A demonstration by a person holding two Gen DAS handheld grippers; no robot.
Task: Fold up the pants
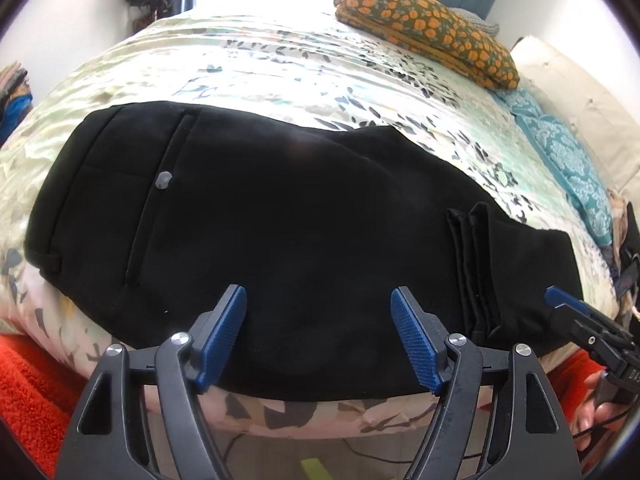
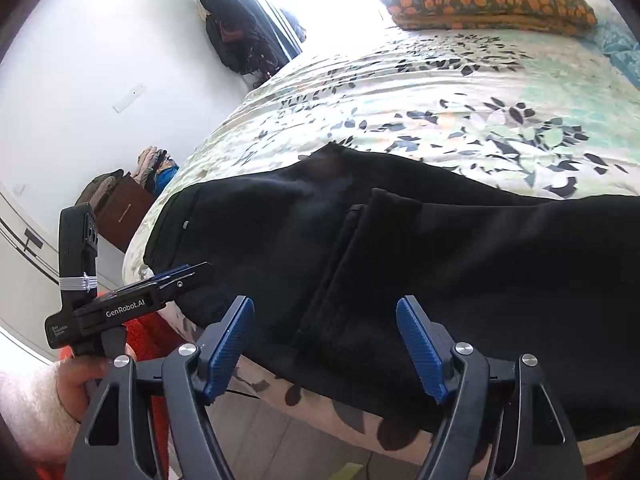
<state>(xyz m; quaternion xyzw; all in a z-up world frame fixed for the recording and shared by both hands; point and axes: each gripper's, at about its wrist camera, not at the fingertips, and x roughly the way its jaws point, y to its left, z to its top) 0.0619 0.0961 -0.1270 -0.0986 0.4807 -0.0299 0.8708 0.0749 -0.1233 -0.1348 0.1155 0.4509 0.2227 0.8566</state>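
Black pants (image 1: 280, 208) lie folded, seemingly, on bedspread (image 1: 280, 64).

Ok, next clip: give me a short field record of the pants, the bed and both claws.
pants: black, lying on the bed, leg ends folded back over the upper part
surface: floral bedspread
left claw: open, empty, over the near edge of the pants
right claw: open, empty, near the folded leg ends
far corner: orange-patterned pillow

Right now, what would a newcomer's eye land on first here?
The black pants lie across the near edge of the floral bedspread, leg hems folded back on top. The left gripper and right gripper hover open over them. An orange-patterned pillow sits at the far end.
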